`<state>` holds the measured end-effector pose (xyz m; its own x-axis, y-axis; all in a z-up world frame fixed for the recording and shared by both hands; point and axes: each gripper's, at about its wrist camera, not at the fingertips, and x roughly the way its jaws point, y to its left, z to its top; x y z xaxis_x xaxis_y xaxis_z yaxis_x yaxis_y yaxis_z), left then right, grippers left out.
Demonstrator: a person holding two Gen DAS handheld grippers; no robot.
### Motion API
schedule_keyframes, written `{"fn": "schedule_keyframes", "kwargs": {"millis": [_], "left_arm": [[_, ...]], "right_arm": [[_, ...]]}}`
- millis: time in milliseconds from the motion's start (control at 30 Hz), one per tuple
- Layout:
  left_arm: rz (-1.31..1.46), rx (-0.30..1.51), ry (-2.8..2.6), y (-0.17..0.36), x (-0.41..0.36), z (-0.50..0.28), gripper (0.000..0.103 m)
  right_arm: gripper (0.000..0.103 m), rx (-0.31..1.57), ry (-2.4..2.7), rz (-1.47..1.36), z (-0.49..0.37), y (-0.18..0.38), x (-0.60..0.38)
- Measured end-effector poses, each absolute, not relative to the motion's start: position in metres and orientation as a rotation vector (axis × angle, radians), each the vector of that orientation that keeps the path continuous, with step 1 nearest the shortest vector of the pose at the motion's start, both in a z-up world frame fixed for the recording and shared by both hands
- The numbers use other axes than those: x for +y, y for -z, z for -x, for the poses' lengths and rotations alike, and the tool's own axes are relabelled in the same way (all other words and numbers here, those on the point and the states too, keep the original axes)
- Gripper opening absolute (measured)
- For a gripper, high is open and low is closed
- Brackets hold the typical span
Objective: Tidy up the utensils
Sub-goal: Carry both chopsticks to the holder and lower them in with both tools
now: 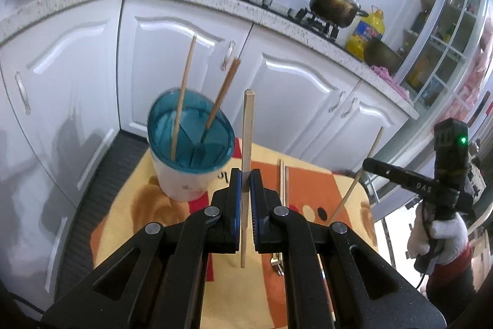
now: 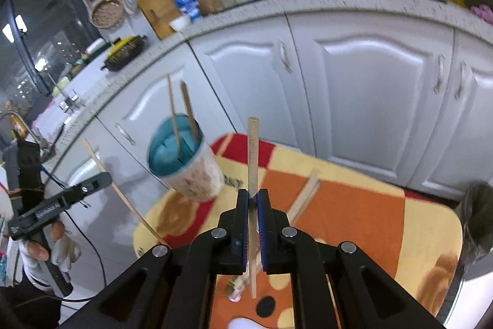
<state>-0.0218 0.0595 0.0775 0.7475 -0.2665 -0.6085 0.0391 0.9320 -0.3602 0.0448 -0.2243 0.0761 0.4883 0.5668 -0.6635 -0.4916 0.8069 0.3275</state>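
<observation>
Holding: two chopsticks lifted off the mat, one per gripper, both aimed at the holder.
Surface [image 1: 339,236]: small table under an orange and cream patterned mat, in front of white kitchen cabinets [image 1: 292,76]; likely chosen as a low staging spot.
Holder [image 1: 185,174]: white cup with a teal insert, at the far left of the mat; two chopsticks [image 1: 181,97] already stand in it, leaning on the rim.
Left gripper [image 1: 245,178]: jaws closed on a pale chopstick [image 1: 248,128], gripped mid-length and near upright, so the lower end can drop straight in.
Right gripper [image 2: 253,199]: jaws closed on another chopstick [image 2: 252,153], also upright; same reasoning.
Loose pair [image 1: 283,178]: two chopsticks lying side by side on the mat, right of the holder, not yet collected.
Small item [image 1: 277,262]: metal piece on the mat beneath the left gripper; too hidden to identify.
Judgement: roughly halfway; next is lowering each stick into the holder without knocking the leaning ones.
</observation>
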Motion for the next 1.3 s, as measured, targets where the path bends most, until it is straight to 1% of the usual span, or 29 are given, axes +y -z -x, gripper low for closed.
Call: {"fn": "schedule_keyframes", "kwargs": {"millis": [200,367,600,733,967,1200,1300], "left_arm": [[0.335,0.618,0.144,-0.116,0.081,0.022,0.004],[0.313,0.534,0.094,-0.149,0.098,0.011,0.004],[0.275,0.477,-0.001,-0.167,0.119,-0.021,0.004],[0.259,0.492,-0.046,-0.159,0.127,-0.041,0.004],[0.247,0.567,-0.088,-0.119,0.126,-0.068,0.004],[0.262,0.644,-0.084,-0.083,0.119,-0.084,0.004],[0.258,0.671,-0.084,-0.071,0.114,-0.088,0.004]], "right_arm": [[0.005,0.757,-0.746,-0.121,-0.048,-0.122,-0.205],[0.005,0.675,-0.790,-0.095,-0.060,-0.164,-0.166],[0.005,0.619,-0.775,-0.046,-0.096,-0.184,-0.108],[0.005,0.620,-0.756,-0.037,-0.119,-0.179,-0.083],[0.006,0.623,-0.736,-0.027,-0.143,-0.150,-0.051],[0.006,0.726,-0.740,-0.016,-0.155,-0.100,-0.040],[0.005,0.761,-0.746,-0.008,-0.158,-0.088,-0.039]]}}
